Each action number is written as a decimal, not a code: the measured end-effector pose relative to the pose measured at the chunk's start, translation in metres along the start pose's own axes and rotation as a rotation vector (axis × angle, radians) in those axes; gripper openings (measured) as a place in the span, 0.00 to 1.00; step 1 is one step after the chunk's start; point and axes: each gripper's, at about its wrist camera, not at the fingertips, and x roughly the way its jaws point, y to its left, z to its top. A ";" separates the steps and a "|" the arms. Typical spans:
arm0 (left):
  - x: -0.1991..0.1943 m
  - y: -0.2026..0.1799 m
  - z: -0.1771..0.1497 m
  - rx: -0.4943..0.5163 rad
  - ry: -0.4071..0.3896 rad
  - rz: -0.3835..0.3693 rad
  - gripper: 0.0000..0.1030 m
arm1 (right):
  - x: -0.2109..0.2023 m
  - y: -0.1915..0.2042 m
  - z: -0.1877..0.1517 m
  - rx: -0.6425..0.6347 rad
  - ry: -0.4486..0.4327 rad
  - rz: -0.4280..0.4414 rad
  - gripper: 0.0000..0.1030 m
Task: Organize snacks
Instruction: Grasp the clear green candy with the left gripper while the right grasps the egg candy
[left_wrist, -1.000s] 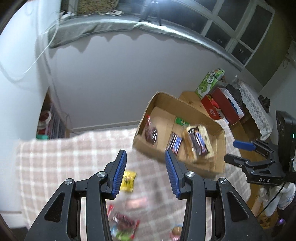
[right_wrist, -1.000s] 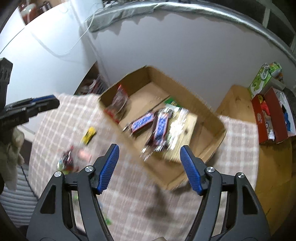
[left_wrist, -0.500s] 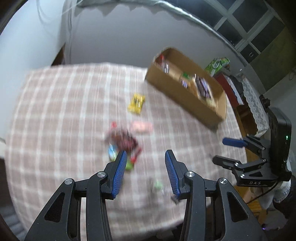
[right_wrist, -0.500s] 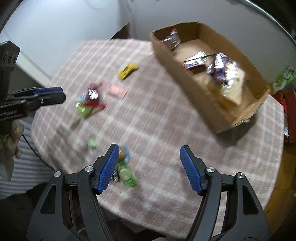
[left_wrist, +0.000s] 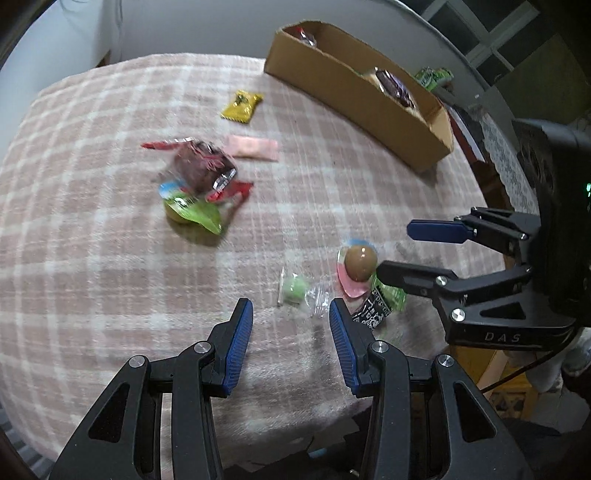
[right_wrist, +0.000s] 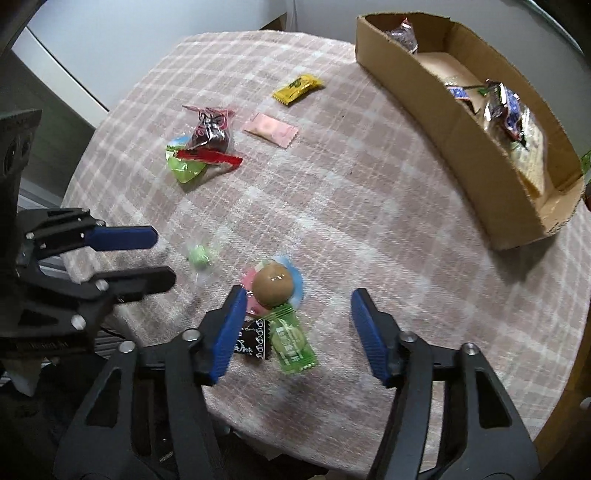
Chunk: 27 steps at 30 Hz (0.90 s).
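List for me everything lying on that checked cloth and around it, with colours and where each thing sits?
cardboard box: one, brown, far right of the cloth, holding several wrapped snacks
yellow sachet: one, far side, near the box
pink sachet: one, just nearer than the yellow one
dark red-trimmed packet: one, left of the pink sachet, lying partly on a green-and-blue pack
small green sweet: one, clear wrapper, near edge
brown ball snack: one, on pink-and-blue wrapping, near edge
green wrapped bar: one, just nearer than the ball
black wrapper: one, beside the green bar
checked cloth: one, pink and white
left gripper: black with blue pads, open, empty
right gripper: same colours, open, jaws just closing, over the ball snack
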 end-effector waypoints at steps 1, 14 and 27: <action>0.003 0.000 0.000 0.002 0.003 0.000 0.40 | 0.003 0.000 0.002 0.001 0.003 0.001 0.52; 0.021 -0.005 0.005 0.036 -0.004 0.038 0.38 | 0.025 0.010 0.003 -0.014 0.038 0.014 0.44; 0.026 -0.011 0.009 0.080 -0.026 0.073 0.20 | 0.030 0.013 0.009 -0.046 0.037 -0.011 0.31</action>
